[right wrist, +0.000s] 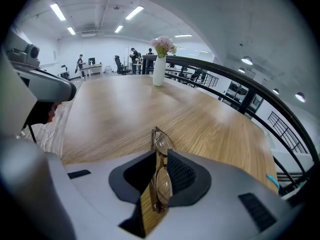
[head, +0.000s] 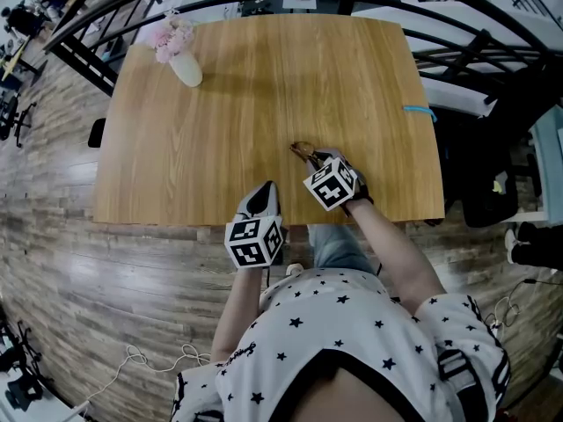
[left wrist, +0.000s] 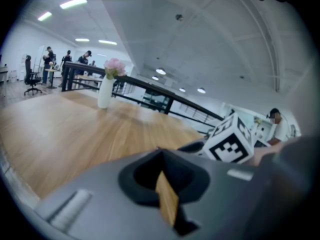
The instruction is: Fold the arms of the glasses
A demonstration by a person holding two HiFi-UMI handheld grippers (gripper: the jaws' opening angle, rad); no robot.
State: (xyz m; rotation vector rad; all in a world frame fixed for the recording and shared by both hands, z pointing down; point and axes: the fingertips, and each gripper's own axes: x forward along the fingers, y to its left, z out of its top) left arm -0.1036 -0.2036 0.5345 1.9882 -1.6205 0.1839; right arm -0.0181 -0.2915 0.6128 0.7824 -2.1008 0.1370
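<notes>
Thin metal-framed glasses [right wrist: 161, 144] stand on edge between the jaws of my right gripper [right wrist: 159, 181], one lens poking out past the fingertips above the wooden table [right wrist: 110, 114]. The jaws are closed on the frame. In the head view the glasses [head: 303, 150] show just ahead of the right gripper [head: 321, 160], near the table's front right. My left gripper [head: 264, 189] rests at the front edge, shut with nothing between its jaws [left wrist: 162, 184]. The right gripper's marker cube [left wrist: 230, 141] shows to its right.
A white vase with pink flowers [head: 183, 60] stands at the table's far left corner. A small blue object [head: 419, 110] lies at the right edge. A black railing [right wrist: 240, 84] runs behind the table. People and desks are far off in the room.
</notes>
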